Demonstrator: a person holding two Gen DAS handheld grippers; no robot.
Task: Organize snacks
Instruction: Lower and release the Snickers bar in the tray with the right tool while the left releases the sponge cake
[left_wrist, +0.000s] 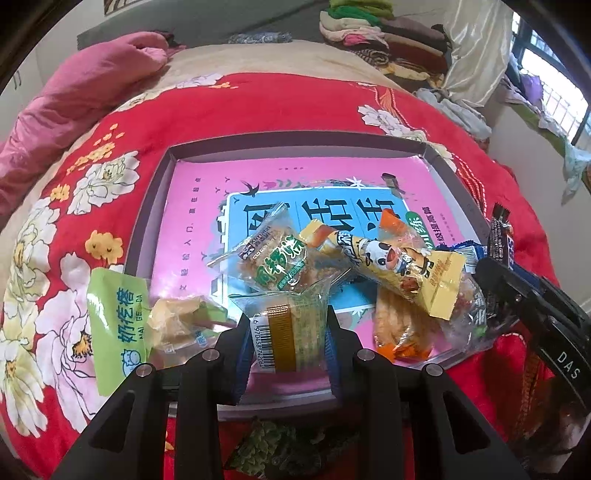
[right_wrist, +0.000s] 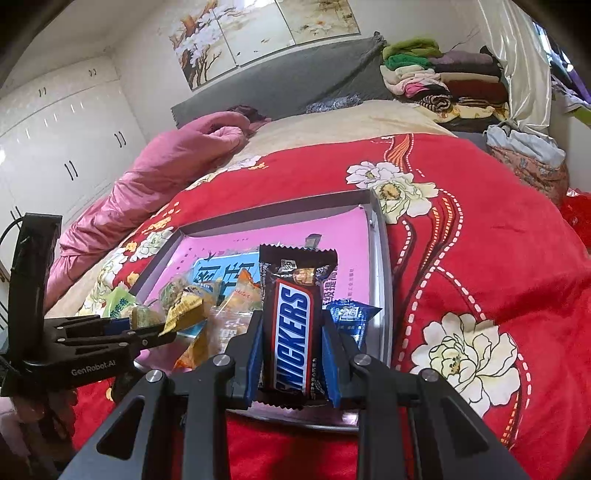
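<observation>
The left gripper (left_wrist: 289, 334) has its jaws clenched on a clear-wrapped biscuit packet (left_wrist: 290, 338), held over the near edge of a pink-lined tray (left_wrist: 155, 206) on the bed. Ahead of those jaws, more snack packets (left_wrist: 373, 266) lie piled in the tray. The right gripper (right_wrist: 291, 345) grasps a Snickers bar (right_wrist: 293, 325) upright between its jaws, above the tray's near rim.

Red floral bedspread (right_wrist: 480, 258) under shallow box (right_wrist: 380, 266), pink quilt (right_wrist: 155, 177).
</observation>
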